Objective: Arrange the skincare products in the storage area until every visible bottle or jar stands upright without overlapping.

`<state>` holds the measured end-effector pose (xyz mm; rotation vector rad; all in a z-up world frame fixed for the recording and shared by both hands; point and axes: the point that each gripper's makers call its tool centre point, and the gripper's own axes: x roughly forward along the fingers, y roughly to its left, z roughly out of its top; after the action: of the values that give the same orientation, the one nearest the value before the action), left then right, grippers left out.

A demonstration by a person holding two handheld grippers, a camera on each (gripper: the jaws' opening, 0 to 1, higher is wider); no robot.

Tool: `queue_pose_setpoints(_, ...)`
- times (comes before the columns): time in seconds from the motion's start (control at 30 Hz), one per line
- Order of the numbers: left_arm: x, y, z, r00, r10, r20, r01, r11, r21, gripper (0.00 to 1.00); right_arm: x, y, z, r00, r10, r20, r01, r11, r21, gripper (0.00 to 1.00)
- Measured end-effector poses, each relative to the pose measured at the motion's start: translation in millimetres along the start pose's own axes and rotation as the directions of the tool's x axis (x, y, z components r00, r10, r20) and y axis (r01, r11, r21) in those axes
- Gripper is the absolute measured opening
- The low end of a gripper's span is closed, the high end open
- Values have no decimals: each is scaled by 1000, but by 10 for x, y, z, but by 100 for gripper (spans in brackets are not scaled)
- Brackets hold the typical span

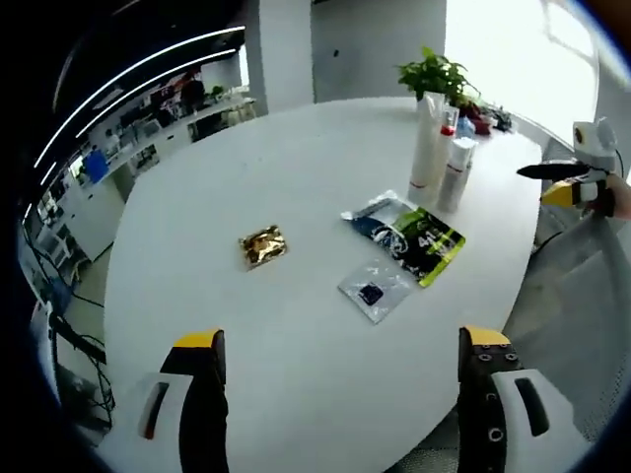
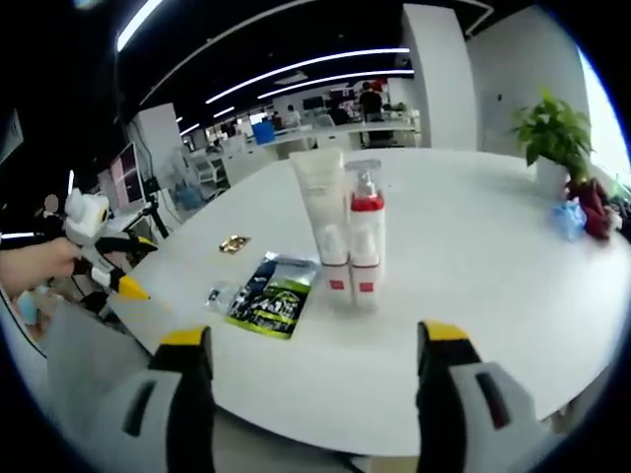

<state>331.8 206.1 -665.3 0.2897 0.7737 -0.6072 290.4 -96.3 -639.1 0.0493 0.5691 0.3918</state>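
Right gripper view: the right gripper [image 2: 308,370] has its jaws wide apart and empty, and hangs over the near edge of the white table [image 2: 473,296].
Bottles: a white tube [image 2: 323,202] and a red-collared pump bottle [image 2: 366,236] stand upright and touching, straight ahead between the jaws, a little in from that edge.
Long axis: both are vertical, so the jaws would meet them from the side.
Nearer hand: I judge the right one; the bottles are close in front of it.
Left gripper view: the left gripper [image 1: 340,379], also wide and empty, is over the opposite edge; the same cluster [image 1: 441,158] stands well apart, toward the far right edge.
Flat items: a green-and-black sachet [image 1: 409,236], a small clear packet [image 1: 375,291] and a gold packet [image 1: 262,245] lie mid-table.
Seen from the left only: what may be a third, shorter bottle [image 1: 455,175] beside the tall ones; I cannot be sure of this.
Seen from the right only: the red collar and pump head clearly.
Beyond: a potted plant [image 2: 555,133] near the far edge.
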Motion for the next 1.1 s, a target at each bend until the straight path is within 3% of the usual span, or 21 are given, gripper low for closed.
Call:
queue_pose_setpoints(0.27, 177, 242, 118, 998, -22, -57, 27, 996, 84, 96, 7, -12, -16, 1000, -7, -11, 7, 1000, -1, 86)
queue_pose_setpoints(0.4, 269, 330, 121, 993, -34, -111, 50, 988, 144, 95, 11, -23, -28, 1000, -12, -17, 12, 1000, 2, 85)
queue_pose_setpoints(0.83, 609, 499, 264, 988, -62, -143, 77, 992, 102, 93, 11, -79, -39, 999, -41, -23, 42, 999, 23, 84)
queue_pose_setpoints(1.1, 820, 558, 337, 987, -57, -152, 63, 997, 37, 91, 9, -113, -46, 998, -58, -28, 59, 998, 34, 84)
